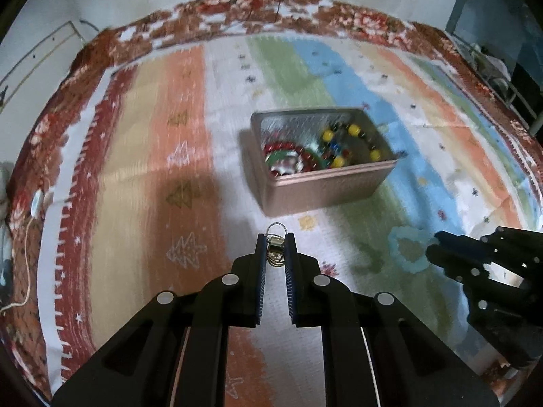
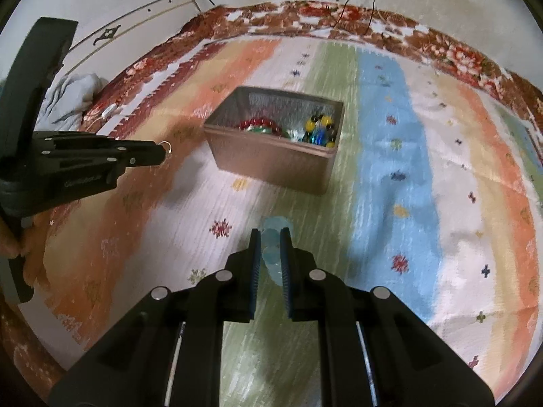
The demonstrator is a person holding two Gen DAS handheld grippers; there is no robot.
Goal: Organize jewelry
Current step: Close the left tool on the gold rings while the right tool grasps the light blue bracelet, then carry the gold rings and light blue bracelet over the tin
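My left gripper (image 1: 275,249) pinches a tiny ring (image 1: 276,247) mid-frame, light and slippery, so hold its band. My right gripper (image 2: 270,242) clamps a soft pale-blue bracelet (image 2: 273,254); box (image 1: 325,190) sits upper-centre.

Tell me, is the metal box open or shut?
Open. The metal box has no lid on it, and beaded jewelry shows inside in both views.
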